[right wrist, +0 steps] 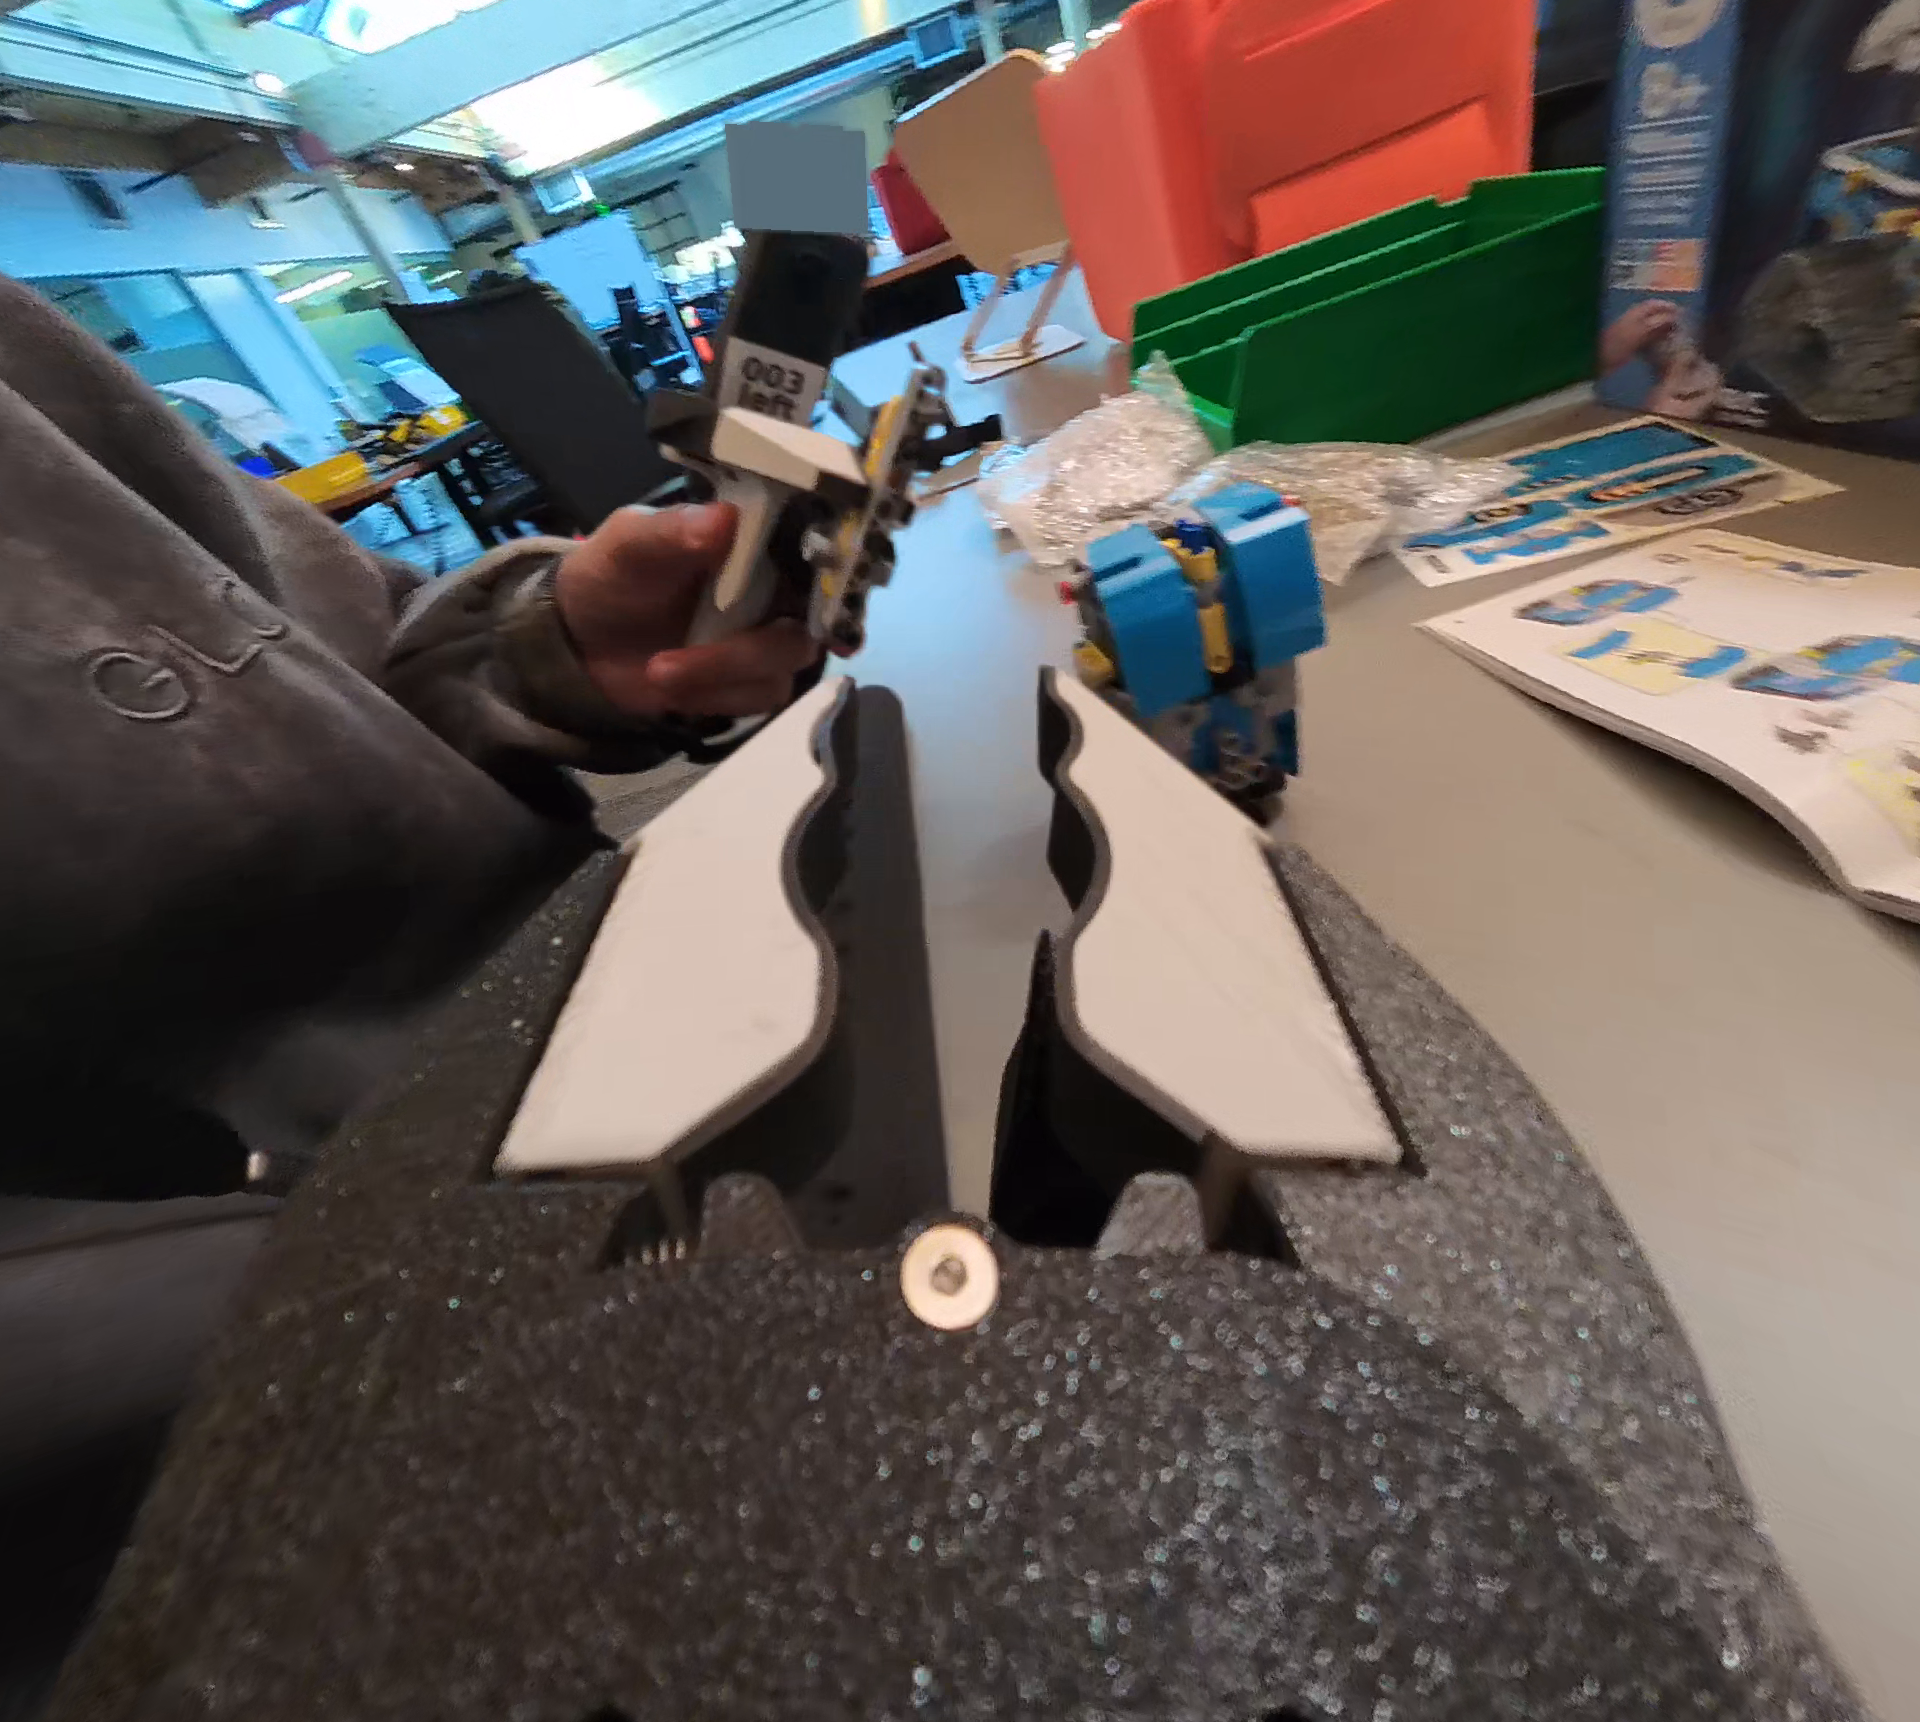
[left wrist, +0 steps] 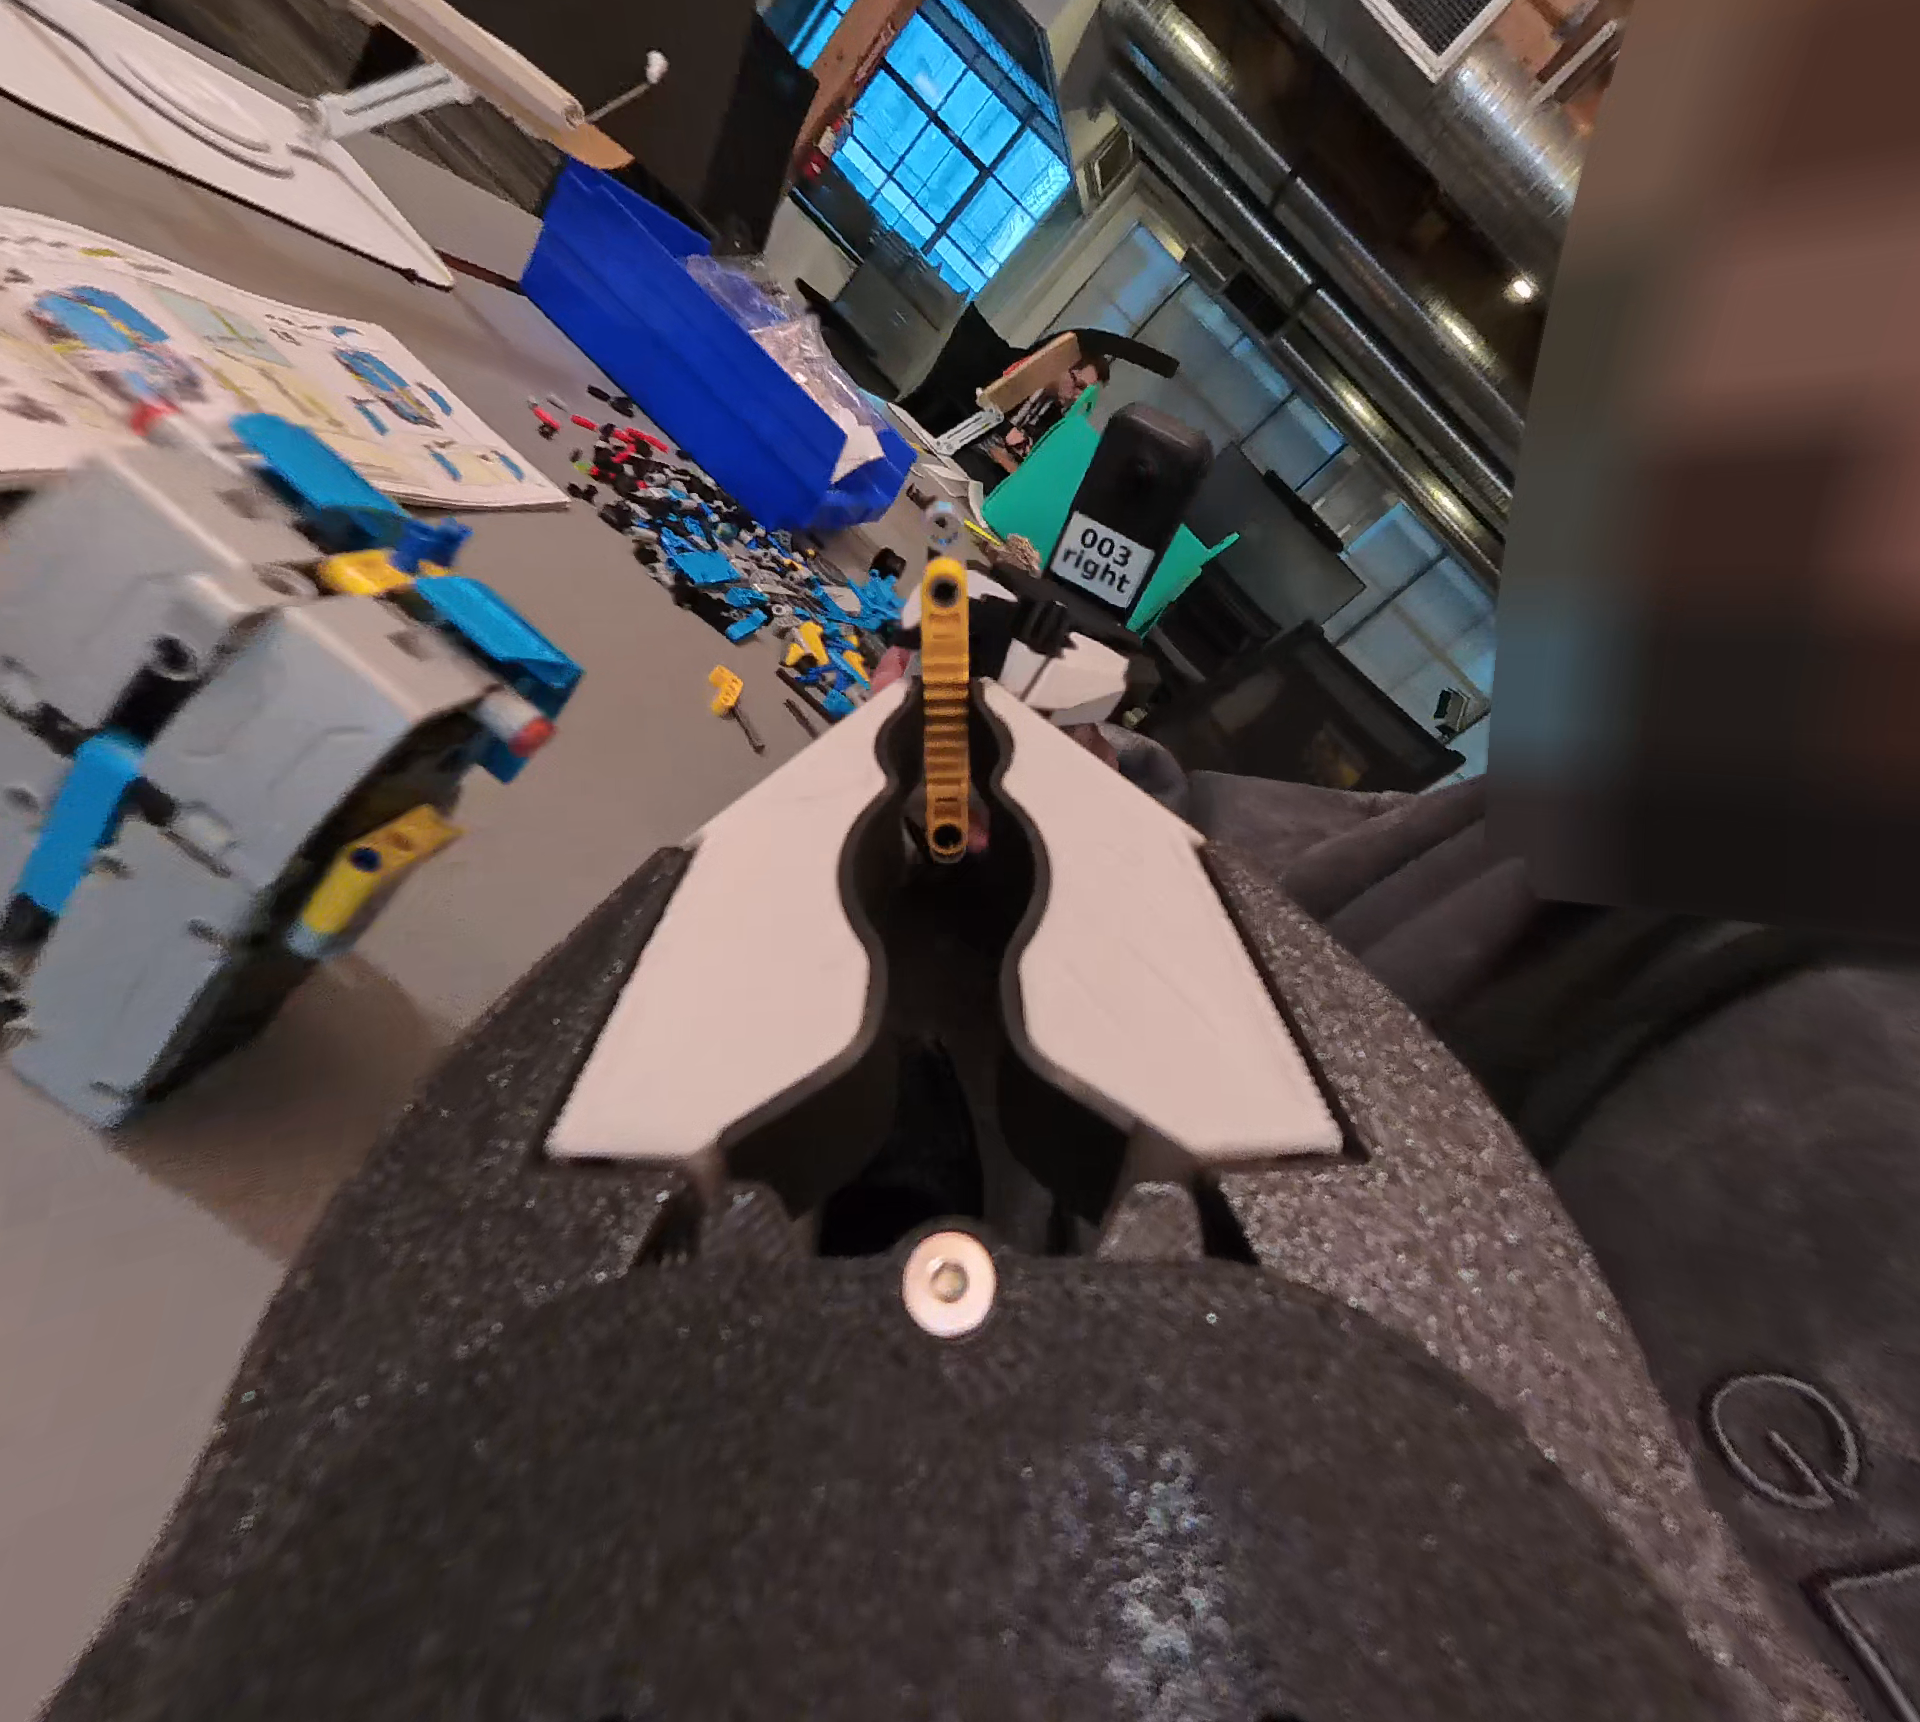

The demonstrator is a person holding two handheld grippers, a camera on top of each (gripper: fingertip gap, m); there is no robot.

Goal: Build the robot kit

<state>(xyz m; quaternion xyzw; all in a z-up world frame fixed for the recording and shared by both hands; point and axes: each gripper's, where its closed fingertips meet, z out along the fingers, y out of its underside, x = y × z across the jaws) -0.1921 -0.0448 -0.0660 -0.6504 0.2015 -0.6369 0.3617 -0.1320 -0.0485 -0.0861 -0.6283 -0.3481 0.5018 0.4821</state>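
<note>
Your left gripper is raised off the grey tabletop, jaws pinching a slim yellow ridged plastic building beam that stands on end between the tips, its top hole clear above them. From the right wrist view, that beam looks to be part of a small yellow-and-black assembly. Left of these jaws, well apart, sits a blurred grey-and-blue brick-built model in front of an open printed instruction booklet. Ahead lies a scatter of small loose pieces beside a blue plastic bin.

Your right gripper hovers over the table with jaws spread wide and nothing between them. Your left hand sits just left of its tips; just right of them stands the blue-and-yellow model, with a green plastic bin beyond. Judging by the thin grip, keep the pinch square so the beam does not twist.
</note>
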